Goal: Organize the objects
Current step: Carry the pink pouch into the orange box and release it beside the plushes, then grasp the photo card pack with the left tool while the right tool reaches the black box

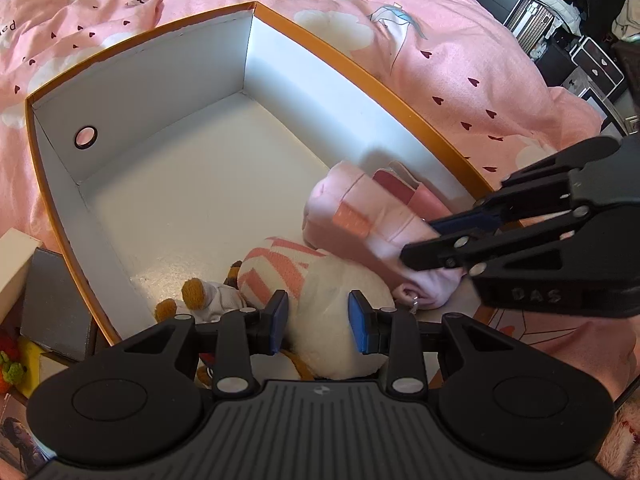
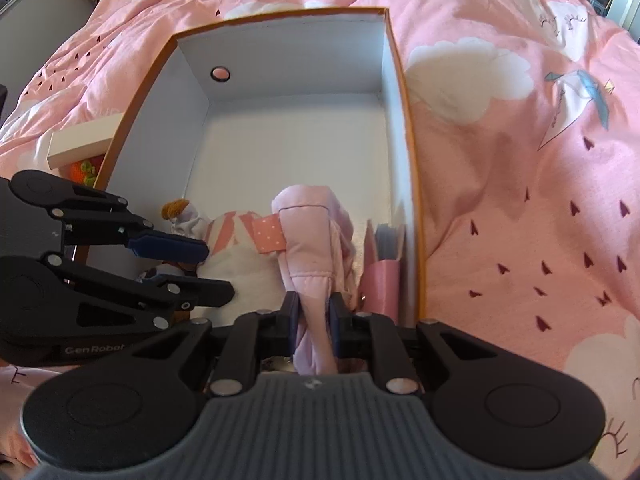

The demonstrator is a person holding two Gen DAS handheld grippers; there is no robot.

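Note:
An orange-rimmed box with white inside (image 1: 160,60) (image 2: 200,92) lies on the pink bed. In its near end lie a white plush with a pink-striped top (image 1: 332,292) (image 2: 244,260) and a small toy with brown paws (image 1: 208,296) (image 2: 180,212). My right gripper (image 2: 314,312) (image 1: 436,240) is shut on a pale pink folded cloth (image 2: 312,240) (image 1: 360,216) and holds it inside the box by the right wall. My left gripper (image 1: 318,320) (image 2: 208,272) is open, its blue pads on either side of the white plush, just above it.
A pink card or booklet (image 2: 380,276) stands against the box's right wall. Outside the left wall lie a white flat box (image 2: 80,140), a grey box (image 1: 56,304) and orange-green knitted toys (image 2: 82,168). Pink bedding (image 2: 520,160) surrounds the box. Dark furniture stands beyond the bed (image 1: 580,40).

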